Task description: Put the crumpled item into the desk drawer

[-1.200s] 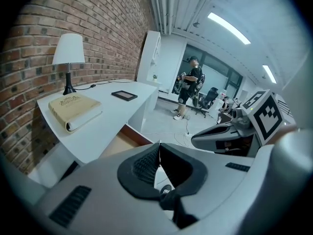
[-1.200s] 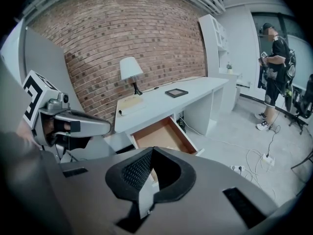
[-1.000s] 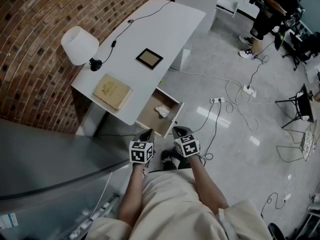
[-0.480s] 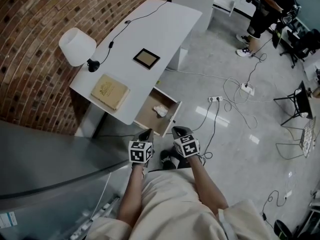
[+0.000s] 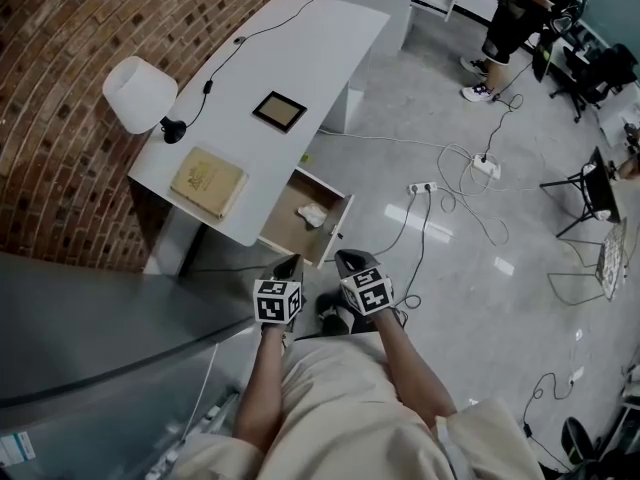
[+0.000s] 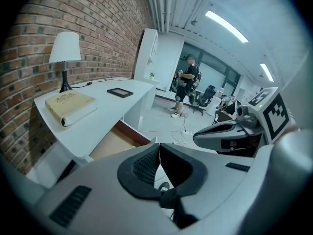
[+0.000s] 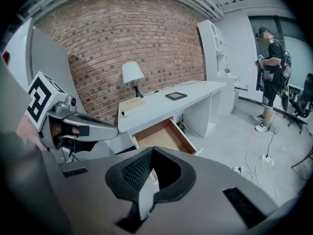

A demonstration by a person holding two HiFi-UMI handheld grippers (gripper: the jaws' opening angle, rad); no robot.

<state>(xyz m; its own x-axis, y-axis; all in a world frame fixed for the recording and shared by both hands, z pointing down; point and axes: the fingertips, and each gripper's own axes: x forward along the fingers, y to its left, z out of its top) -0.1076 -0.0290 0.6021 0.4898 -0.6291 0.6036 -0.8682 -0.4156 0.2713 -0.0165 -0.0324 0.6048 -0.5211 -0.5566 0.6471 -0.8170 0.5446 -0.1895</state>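
A crumpled white item [image 5: 312,213] lies inside the open drawer [image 5: 283,236] of the white desk [image 5: 300,58]. The drawer's wooden inside also shows in the left gripper view [image 6: 113,142] and the right gripper view [image 7: 164,135]. Both grippers are held side by side close to the person's body, short of the drawer front. My left gripper [image 5: 290,267] is shut with nothing between its jaws [image 6: 159,150]. My right gripper [image 5: 347,260] is shut and empty too [image 7: 151,153].
On the desk stand a white lamp [image 5: 138,93], a tan book [image 5: 208,180] and a small dark frame [image 5: 279,111]. Cables and a power strip [image 5: 421,188] lie on the floor to the right. A grey panel [image 5: 100,318] is at left. A person [image 5: 510,8] stands far back.
The desk and drawer have slid slightly left and up in the head view. Both grippers stay shut and together near the body. The crumpled item still lies in the drawer.
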